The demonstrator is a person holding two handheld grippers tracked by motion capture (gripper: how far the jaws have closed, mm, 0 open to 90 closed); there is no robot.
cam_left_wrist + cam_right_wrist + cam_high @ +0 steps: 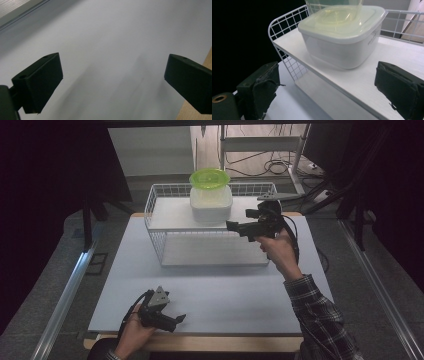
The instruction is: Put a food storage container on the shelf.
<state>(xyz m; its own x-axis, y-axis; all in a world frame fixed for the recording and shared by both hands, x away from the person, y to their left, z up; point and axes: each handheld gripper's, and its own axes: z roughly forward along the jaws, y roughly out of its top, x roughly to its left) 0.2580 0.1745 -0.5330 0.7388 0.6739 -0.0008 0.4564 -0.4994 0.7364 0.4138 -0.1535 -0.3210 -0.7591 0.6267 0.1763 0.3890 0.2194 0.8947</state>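
A white square tub [211,206] with a pale translucent lid stands on the top shelf of a white wire rack [156,227]. A round container with a green lid [209,178] is stacked on it. My right gripper [234,226] is held in the air just right of the tub, pointing left at it, jaws open and empty. In the right gripper view the tub [342,37] sits ahead between the wide-apart jaws of that gripper [329,92], above the shelf board [387,72]. My left gripper [177,322] rests low near the table's front edge, open and empty [112,85].
The pale blue-grey table top [225,290] stretches in front of the rack; its wooden edge [197,115] lies by the left gripper's right jaw. The rack has a lower shelf [210,252]. Dark curtains, a metal stand and cables lie beyond the table.
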